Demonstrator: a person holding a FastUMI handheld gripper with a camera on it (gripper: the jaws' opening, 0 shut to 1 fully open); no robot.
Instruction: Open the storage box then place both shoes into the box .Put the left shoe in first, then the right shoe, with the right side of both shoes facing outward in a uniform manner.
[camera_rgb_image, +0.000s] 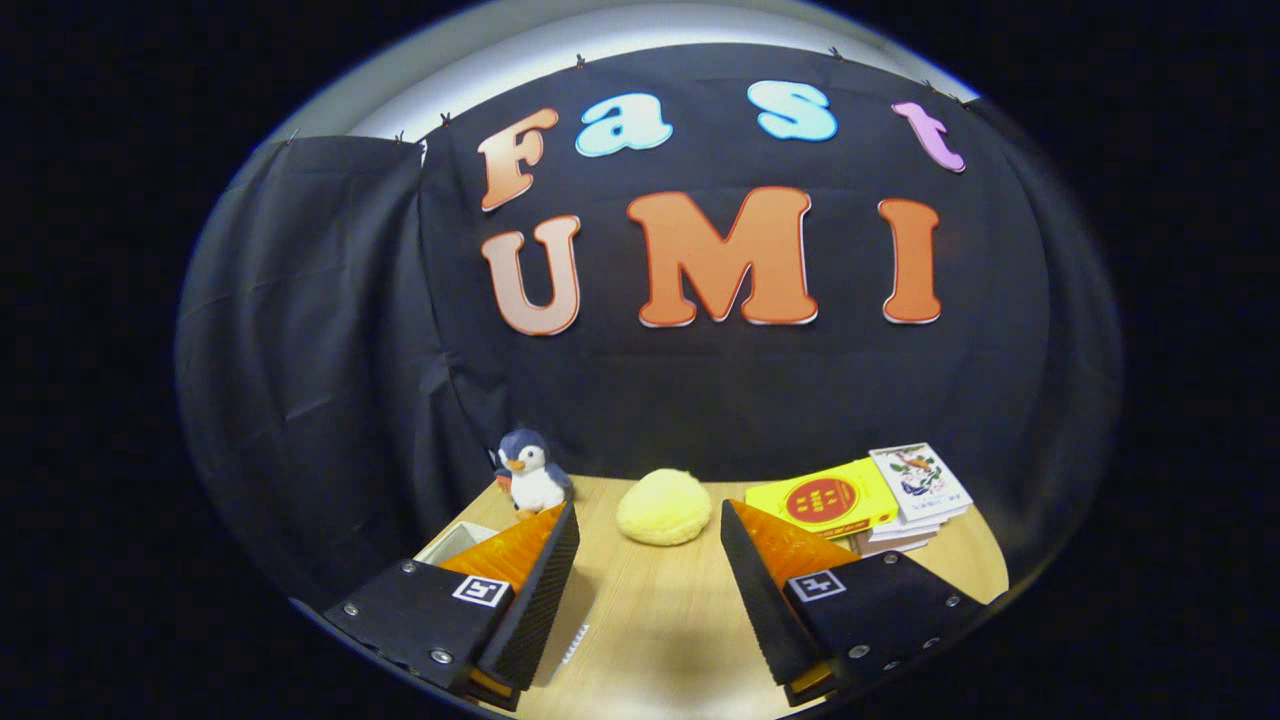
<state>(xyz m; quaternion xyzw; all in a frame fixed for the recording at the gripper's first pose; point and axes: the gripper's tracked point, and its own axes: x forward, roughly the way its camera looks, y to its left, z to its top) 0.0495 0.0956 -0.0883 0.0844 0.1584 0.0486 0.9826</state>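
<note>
My gripper (648, 515) is held above a wooden table (650, 620), open, with nothing between its two fingers. The left finger (540, 590) partly hides a pale, box-like object (455, 545) at the table's left edge; I cannot tell what it is. A round yellow plush cushion (663, 507) lies just beyond the fingertips, near the back of the table.
A small plush penguin (530, 472) stands at the back left of the table, close to the cloth wall. A stack of books (865, 500) with a yellow one on top sits at the back right. Black cloth closes the booth behind and on the left.
</note>
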